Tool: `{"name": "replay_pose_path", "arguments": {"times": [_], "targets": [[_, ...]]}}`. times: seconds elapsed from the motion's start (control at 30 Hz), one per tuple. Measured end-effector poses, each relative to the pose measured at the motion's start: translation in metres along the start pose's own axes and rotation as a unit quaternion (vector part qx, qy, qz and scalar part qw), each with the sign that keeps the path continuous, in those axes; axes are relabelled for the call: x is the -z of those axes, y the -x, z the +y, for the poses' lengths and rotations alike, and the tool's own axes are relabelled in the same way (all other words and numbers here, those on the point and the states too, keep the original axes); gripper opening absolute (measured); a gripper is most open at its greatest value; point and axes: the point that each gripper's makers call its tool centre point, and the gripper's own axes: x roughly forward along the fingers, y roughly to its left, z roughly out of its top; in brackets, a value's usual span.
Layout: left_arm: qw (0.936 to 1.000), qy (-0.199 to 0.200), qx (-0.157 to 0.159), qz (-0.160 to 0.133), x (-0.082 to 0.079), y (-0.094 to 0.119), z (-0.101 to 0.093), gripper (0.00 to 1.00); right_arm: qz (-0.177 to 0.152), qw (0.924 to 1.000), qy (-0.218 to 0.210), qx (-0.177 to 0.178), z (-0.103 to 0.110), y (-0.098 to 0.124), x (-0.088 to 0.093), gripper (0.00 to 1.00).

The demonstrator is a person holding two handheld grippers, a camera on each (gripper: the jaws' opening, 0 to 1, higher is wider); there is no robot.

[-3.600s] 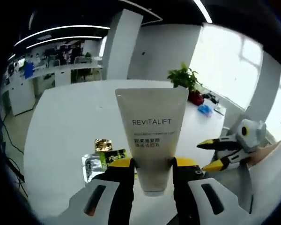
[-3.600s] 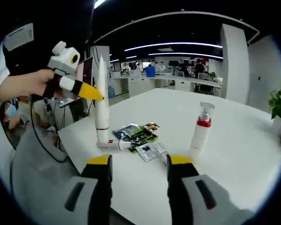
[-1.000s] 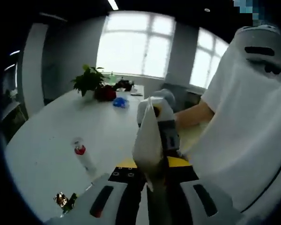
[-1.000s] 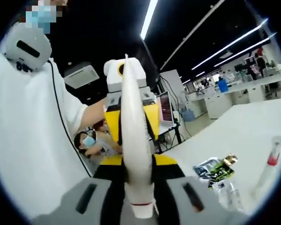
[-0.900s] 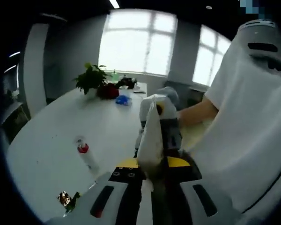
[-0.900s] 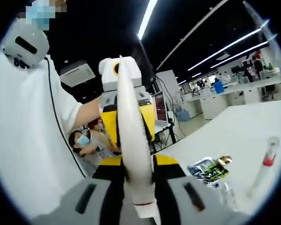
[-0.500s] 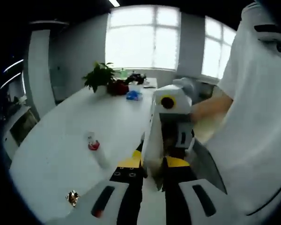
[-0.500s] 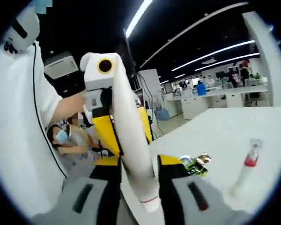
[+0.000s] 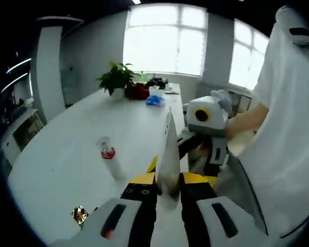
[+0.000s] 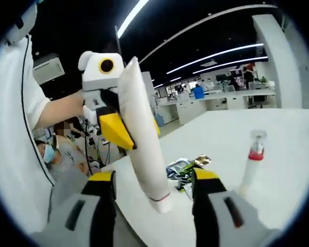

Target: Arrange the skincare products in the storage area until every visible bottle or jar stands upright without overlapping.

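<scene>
A white cream tube (image 9: pixel 169 149) stands edge-on between the jaws of my left gripper (image 9: pixel 169 181), which is shut on it. In the right gripper view the same tube (image 10: pixel 141 149) slants up in mid-air, its cap end low, with the left gripper (image 10: pixel 116 129) clamping it from the left. My right gripper (image 10: pixel 153 176) is open, its jaws wide on either side of the tube's lower end without touching it. A clear pump bottle with a red collar (image 9: pixel 109 157) (image 10: pixel 252 159) stands upright on the white table (image 9: pixel 62 170).
Several foil sachets (image 10: pixel 188 169) (image 9: pixel 80 215) lie on the table near its edge. A potted plant (image 9: pixel 118 78) and small items stand at the far end. A person in a white shirt (image 9: pixel 283 134) holds both grippers. Office desks fill the background.
My right gripper has let go of the tube and spread its jaws wide. The left gripper keeps its hold on the tube. Both views have swung towards the table.
</scene>
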Motion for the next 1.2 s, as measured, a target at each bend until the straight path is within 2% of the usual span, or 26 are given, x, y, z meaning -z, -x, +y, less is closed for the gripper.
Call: {"name": "replay_pose_path", "arguments": {"times": [0.23,0.57,0.83,1.2], "targets": [[0.9999,0.012,-0.011,0.004,0.006,-0.012,0.022,0.13,0.015,0.9995,-0.001,0.028,-0.013,0.007,0.014,0.72],[0.9995,0.009,-0.027,0.014,0.014,-0.026,0.055,0.13,0.046,0.9945,0.009,0.094,-0.042,0.025,0.037,0.86],[0.9986,0.015,-0.051,0.006,0.013,-0.038,0.093,0.13,0.055,0.9886,0.019,0.139,-0.057,0.039,0.039,0.87],[0.9977,-0.032,-0.057,0.017,0.013,-0.072,0.135,0.13,0.058,0.9865,0.006,0.153,-0.063,0.05,0.043,0.89]]}}
